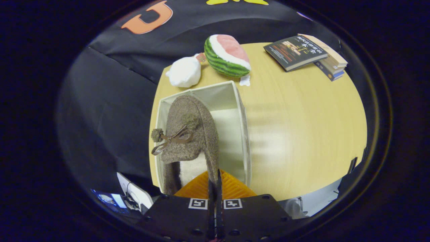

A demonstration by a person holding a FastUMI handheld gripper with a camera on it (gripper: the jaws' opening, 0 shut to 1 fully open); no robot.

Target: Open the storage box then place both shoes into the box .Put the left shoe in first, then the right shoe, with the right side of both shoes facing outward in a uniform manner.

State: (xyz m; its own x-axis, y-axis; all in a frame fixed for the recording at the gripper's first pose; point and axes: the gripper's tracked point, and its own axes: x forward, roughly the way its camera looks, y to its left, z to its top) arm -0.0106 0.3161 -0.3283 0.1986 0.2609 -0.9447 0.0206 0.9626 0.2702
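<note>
A: Which way does the shoe (188,134) run?

B: Its long axis goes straight away from the gripper (214,178). The rounded toe points to the far end, the heel opening sits at the near end, right at the fingertips. It is a fuzzy brown slipper-style shoe with a pale lining showing in the opening, a thin brown bow (174,139) across the top and a small pom-pom (157,134) hanging off to the left.

A: And the fingers?

B: Pressed almost together, only a thin slit between them. The right side wall of the shoe's heel opening runs down into that slit, so they look to be pinching the edge of the shoe. The rest of the shoe lies ahead of the fingers and a little to their left.

A: Where is the shoe against the storage box (242,127)?

B: Over the open, pale fabric box, along its left half. I cannot tell whether the sole rests on the box floor or hangs above it. The right half of the box floor is bare, just ahead of the fingers and to their right.

A: Anything else on the table (302,134)?

B: Beyond the box, a white plush toy (184,72) and a plush watermelon slice (227,55) lie side by side near the far edge. Farther right, well apart from the box, sits a stack of books (307,52).
</note>
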